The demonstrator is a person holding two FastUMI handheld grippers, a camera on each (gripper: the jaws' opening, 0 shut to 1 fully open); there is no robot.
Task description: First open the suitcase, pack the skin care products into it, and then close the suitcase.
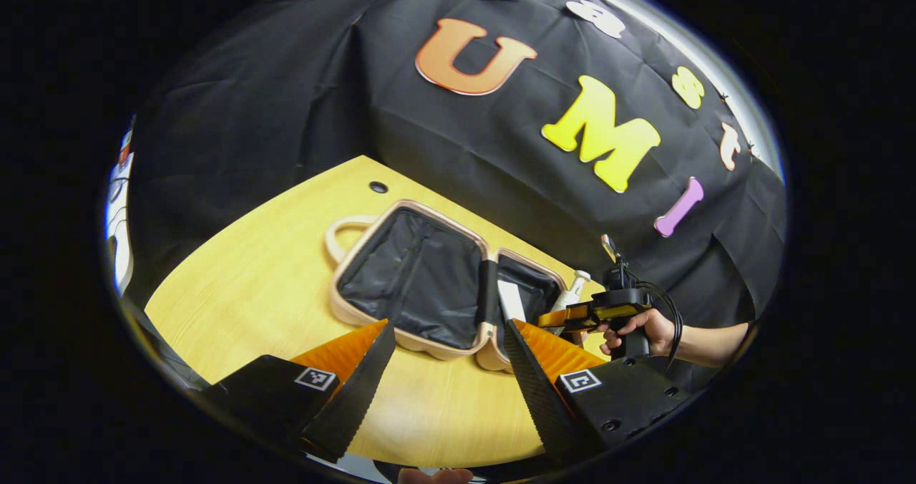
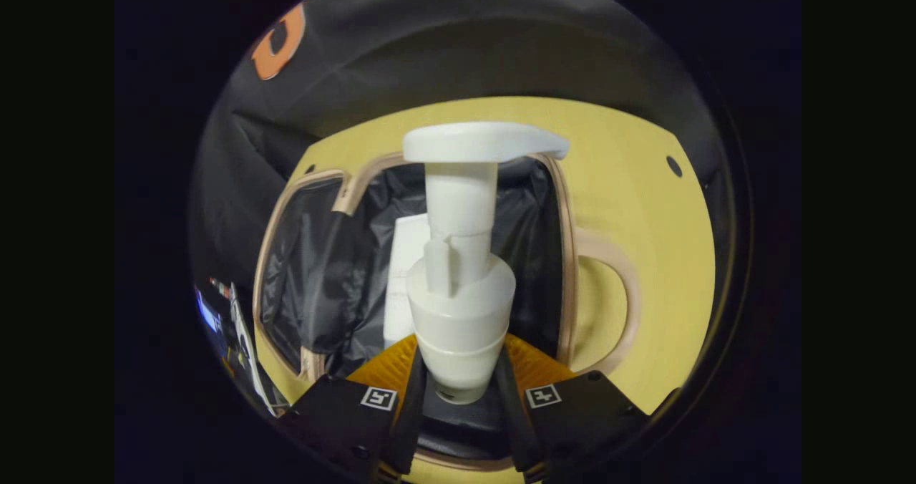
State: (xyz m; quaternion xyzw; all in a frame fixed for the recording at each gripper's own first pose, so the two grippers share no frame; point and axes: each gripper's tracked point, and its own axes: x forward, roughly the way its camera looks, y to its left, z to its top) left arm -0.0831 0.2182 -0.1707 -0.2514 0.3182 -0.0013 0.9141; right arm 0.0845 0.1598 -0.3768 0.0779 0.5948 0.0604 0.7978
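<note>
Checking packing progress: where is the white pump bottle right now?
In the right gripper view the pump bottle is clamped between the right gripper jaws, held above the open suitcase, just in front of a white box lying inside.

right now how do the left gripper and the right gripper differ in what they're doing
The left gripper is open and holds nothing; the right gripper is shut on the white pump bottle. The left gripper hangs over bare yellow wooden table before the open beige suitcase; the right gripper holds its bottle over the suitcase's black lining. Both point toward the suitcase.
</note>
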